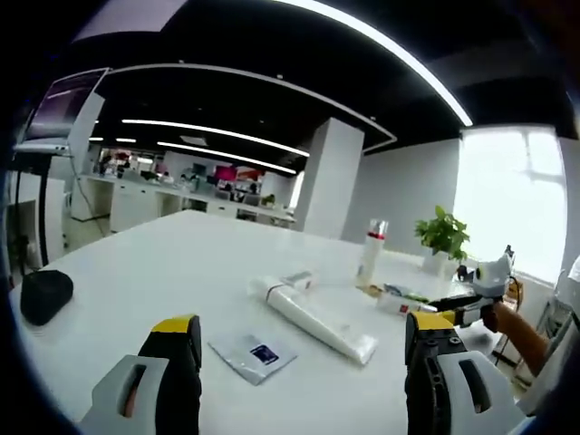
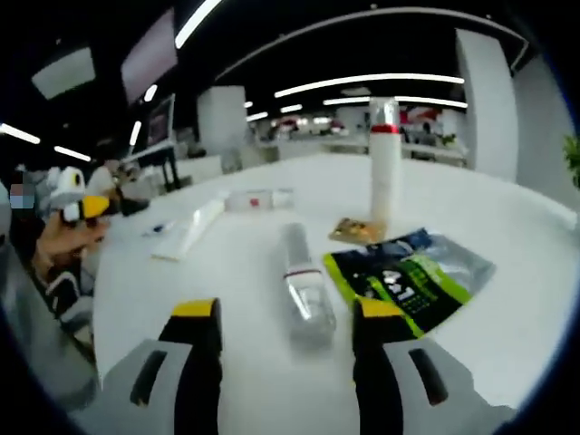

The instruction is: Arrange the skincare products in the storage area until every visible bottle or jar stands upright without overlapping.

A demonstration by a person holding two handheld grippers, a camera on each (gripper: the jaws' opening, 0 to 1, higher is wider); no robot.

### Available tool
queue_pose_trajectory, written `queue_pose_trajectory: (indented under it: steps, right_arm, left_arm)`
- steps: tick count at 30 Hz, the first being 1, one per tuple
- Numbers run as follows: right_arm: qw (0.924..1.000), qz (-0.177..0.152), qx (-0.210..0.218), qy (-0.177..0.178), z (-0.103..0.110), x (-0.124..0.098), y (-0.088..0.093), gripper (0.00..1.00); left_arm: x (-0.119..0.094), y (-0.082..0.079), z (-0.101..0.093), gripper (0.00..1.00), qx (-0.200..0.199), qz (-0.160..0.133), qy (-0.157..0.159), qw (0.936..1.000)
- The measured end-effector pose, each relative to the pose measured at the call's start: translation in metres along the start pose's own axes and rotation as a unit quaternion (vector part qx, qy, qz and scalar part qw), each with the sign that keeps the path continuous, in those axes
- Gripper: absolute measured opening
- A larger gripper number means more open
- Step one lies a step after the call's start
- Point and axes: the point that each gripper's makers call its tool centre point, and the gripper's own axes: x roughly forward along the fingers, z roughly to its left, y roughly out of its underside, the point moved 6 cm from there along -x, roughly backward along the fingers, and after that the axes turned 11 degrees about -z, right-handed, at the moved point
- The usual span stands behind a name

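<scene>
Right gripper view: right gripper (image 2: 285,331), jaws standing apart and empty, is hovering above the white table (image 2: 507,227). One clear bottle (image 2: 302,283) with a red band is lying on its side just beyond the jaws, beside one green pouch (image 2: 408,272). Farther off, one white bottle (image 2: 384,159) with a red collar is standing upright.

Left gripper view: left gripper (image 1: 304,349), jaws apart, is holding nothing; one long tube (image 1: 317,313) is lying flat.

Green pouch (image 2: 412,272) print blurred, unreadable

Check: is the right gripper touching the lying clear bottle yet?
Apart. In the right gripper view the open right gripper flanks the lying bottle, white table visible each side.
</scene>
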Motion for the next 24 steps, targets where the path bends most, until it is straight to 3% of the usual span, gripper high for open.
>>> queue_pose_trajectory:
  steps: [8,14,24]
  right_arm:
    - [0.9998,-0.006,0.016,0.012,-0.004,0.001,0.001,0.38]
    - [0.9996,-0.004,0.018,0.021,-0.006,0.0,-0.001,0.2]
    - [0.9995,-0.005,0.009,0.031,-0.006,-0.004,-0.019,0.19]
  left_arm:
    - [-0.001,0.002,0.001,0.96,0.001,0.004,-0.003,1.0]
    - [0.0,0.003,0.001,0.95,-0.001,0.004,-0.003,1.0]
    - [0.002,0.002,-0.003,0.95,0.006,0.005,0.003,1.0]
